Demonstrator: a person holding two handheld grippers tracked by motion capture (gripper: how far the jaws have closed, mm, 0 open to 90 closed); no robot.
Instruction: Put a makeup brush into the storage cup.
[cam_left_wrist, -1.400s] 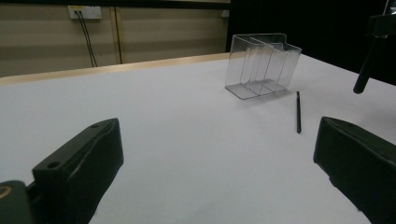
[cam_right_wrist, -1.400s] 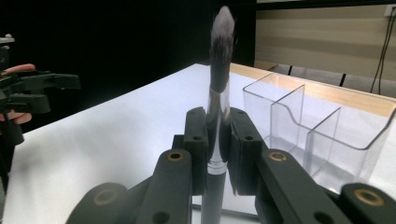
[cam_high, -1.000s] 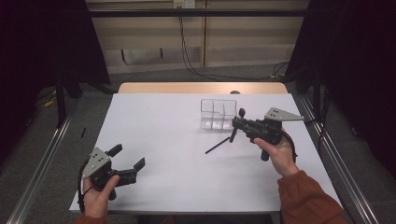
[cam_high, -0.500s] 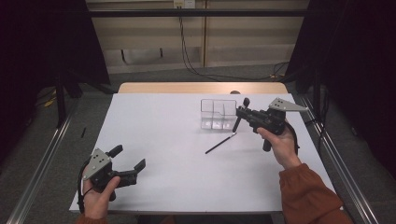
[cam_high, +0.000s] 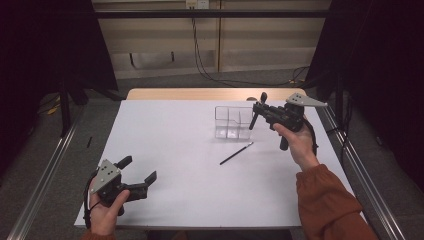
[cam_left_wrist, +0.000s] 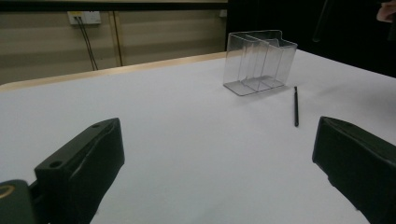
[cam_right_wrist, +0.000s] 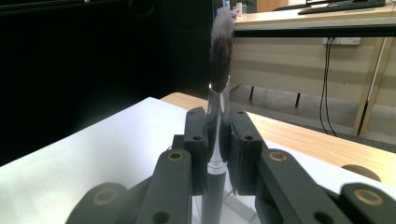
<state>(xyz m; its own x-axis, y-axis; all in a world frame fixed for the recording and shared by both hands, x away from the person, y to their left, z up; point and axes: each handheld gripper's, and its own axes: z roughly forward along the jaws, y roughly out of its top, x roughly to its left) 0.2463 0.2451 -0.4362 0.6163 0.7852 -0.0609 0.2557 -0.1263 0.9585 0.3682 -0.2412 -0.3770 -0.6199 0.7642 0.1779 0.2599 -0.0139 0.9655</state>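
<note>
I see the fluffy brush (cam_right_wrist: 218, 70) standing almost straight up, soft dark tip on top, over the clear box (cam_high: 233, 121).

In the right gripper view, the makeup brush (cam_right_wrist: 218, 84) is running out of the bottom edge, its lower handle hiding behind the fingers (cam_right_wrist: 195, 140), and its bristle tip is blurring. In the left gripper view, both fingers (cam_left_wrist: 79, 172) are getting cut off at the bottom edge, and the thin brush (cam_left_wrist: 296, 106) on the bench (cam_left_wrist: 187, 140) is looking too small to tell its tip.
</note>
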